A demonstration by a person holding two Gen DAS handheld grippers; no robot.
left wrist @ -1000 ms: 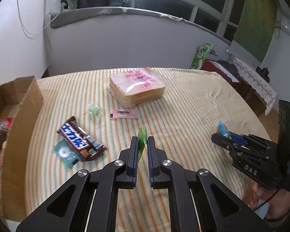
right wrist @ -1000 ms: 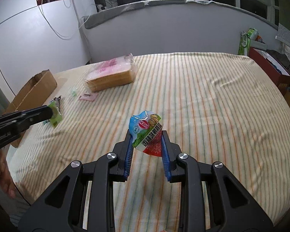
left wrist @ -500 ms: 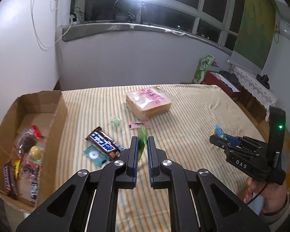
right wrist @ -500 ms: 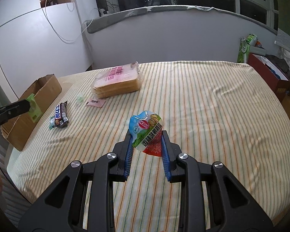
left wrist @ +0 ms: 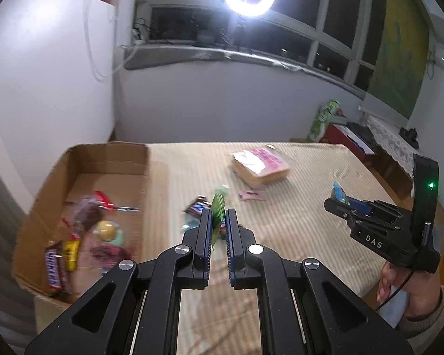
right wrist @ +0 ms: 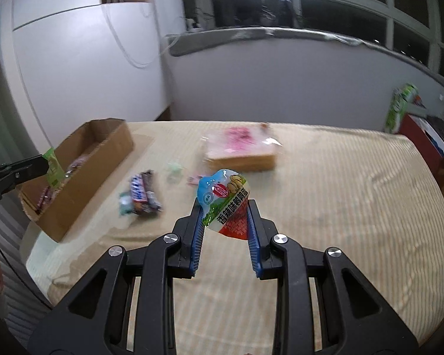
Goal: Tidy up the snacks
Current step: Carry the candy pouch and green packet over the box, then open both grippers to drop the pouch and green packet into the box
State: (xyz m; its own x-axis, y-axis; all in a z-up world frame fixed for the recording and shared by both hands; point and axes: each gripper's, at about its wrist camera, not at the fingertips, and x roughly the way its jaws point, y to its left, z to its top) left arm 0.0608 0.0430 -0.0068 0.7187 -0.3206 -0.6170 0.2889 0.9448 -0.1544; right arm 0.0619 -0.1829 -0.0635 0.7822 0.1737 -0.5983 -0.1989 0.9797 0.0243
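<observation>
My left gripper [left wrist: 218, 211] is shut on a thin green packet [left wrist: 218, 207], held edge-on above the striped table, right of the open cardboard box [left wrist: 109, 159]. The box holds several wrapped snacks [left wrist: 83, 236]. My right gripper [right wrist: 225, 204] is shut on a blue, green and red snack pouch [right wrist: 225, 201], raised over the table's middle. In the right wrist view the left gripper [right wrist: 48, 164] with its green packet [right wrist: 54, 167] hangs at the far left beside the box [right wrist: 83, 171]. The left wrist view shows the right gripper [left wrist: 336, 199] at the right.
On the striped cloth [right wrist: 325, 195] lie a bagged loaf of sliced bread [right wrist: 242, 151], a chocolate bar [right wrist: 143, 193] on a teal packet, a small green sweet [right wrist: 174, 170] and a pink sachet [left wrist: 251, 194]. A red cabinet [right wrist: 423, 142] stands at the right; a person's hand [left wrist: 399, 284] holds the right gripper.
Both grippers have risen and swung left toward the box, each keeping its snack. The box now fills much more of the left wrist view, and its contents show.
</observation>
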